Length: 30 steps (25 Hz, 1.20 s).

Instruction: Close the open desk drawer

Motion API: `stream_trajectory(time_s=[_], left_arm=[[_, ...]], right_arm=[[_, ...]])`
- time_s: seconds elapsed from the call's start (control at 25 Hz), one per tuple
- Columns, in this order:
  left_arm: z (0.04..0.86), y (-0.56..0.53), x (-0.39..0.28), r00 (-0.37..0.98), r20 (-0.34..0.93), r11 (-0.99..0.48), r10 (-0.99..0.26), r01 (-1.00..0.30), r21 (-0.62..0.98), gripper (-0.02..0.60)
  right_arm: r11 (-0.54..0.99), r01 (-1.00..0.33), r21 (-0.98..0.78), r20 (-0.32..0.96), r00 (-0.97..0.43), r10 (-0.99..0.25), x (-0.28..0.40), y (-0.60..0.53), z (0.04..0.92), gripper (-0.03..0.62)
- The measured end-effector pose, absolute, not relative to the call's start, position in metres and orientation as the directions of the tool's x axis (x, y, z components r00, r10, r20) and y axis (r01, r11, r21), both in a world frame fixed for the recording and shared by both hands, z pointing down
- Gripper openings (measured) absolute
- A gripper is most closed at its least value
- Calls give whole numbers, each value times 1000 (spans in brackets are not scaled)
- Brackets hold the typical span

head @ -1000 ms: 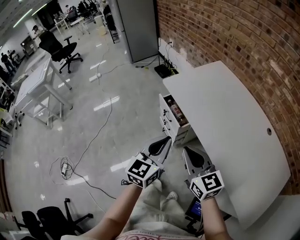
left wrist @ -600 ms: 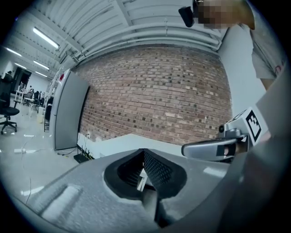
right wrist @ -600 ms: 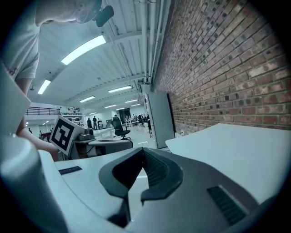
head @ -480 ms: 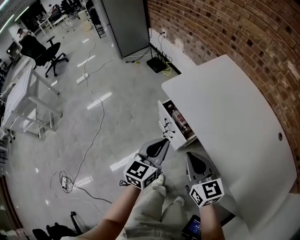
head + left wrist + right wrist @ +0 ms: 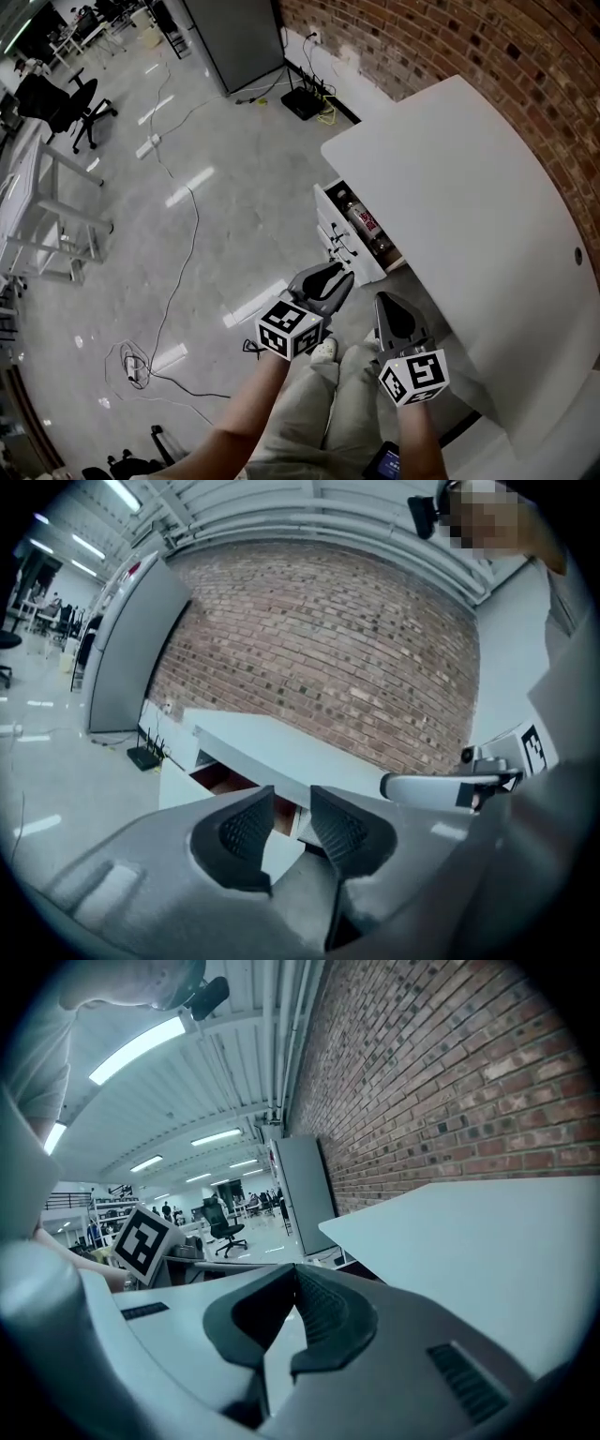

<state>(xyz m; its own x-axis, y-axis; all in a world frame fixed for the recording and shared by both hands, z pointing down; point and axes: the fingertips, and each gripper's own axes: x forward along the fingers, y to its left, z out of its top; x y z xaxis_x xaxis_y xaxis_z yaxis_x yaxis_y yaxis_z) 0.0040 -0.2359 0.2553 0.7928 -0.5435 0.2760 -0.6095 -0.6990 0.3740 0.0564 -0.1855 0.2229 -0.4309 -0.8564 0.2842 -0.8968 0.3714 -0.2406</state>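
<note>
The white desk [image 5: 469, 187] stands against the brick wall, with its top drawer [image 5: 361, 225] pulled out. A bottle with a red label [image 5: 367, 221] lies inside. The drawer front [image 5: 335, 241] carries dark handles. My left gripper [image 5: 345, 274] hovers just short of that front, apart from it. Its jaws have just been opening and stand open with nothing between them [image 5: 292, 794]. The drawer's brown inside [image 5: 225, 778] shows ahead of them. My right gripper [image 5: 382, 297] is shut and empty [image 5: 289, 1274], beside the desk's edge [image 5: 487, 1232].
A brick wall [image 5: 487, 47] runs behind the desk. Cables [image 5: 141, 356] trail over the glossy floor. A grey cabinet [image 5: 234, 37] and network boxes [image 5: 305, 101] stand at the wall, an office chair [image 5: 56, 103] far left. The person's legs and shoe [image 5: 325, 351] are below the grippers.
Both grippers have sunk and drawn nearer the drawer. The left jaws, shut before, now stand apart. The drawer stays open.
</note>
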Motion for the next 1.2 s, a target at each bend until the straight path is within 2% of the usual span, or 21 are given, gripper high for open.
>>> stream_trajectory(time_s=[0.04, 0.08, 0.24, 0.36, 0.64, 0.84, 1.04, 1.2], left_arm=[[266, -238, 4, 789, 293, -684, -540, -614, 395, 124], [276, -242, 1, 778, 305, -662, -549, -627, 411, 144], [325, -262, -9, 727, 324, -516, -606, -669, 535, 143], [366, -272, -6, 734, 344, -421, -585, -638, 645, 143], [426, -300, -7, 724, 360, -236, -589, -580, 780, 141], [449, -314, -3, 723, 376, -221, -580, -584, 781, 135], [467, -330, 8, 740, 357, -144, -571, -518, 843, 115], [470, -338, 9, 736, 321, -132, -595, -484, 865, 58]], right_arm=[[368, -898, -241, 286, -428, -857, 57, -187, 228, 12], [367, -898, -243, 288, -428, -857, 57, -188, 233, 12], [380, -886, -266, 295, -450, -843, 56, -191, 262, 12], [384, -880, -281, 310, -462, -831, 54, -194, 286, 12], [383, -869, -314, 316, -476, -820, 51, -203, 316, 12], [397, -863, -311, 317, -488, -813, 50, -210, 331, 12], [427, -854, -298, 325, -511, -796, 51, -219, 343, 12], [429, -853, -297, 333, -513, -791, 52, -223, 348, 12]])
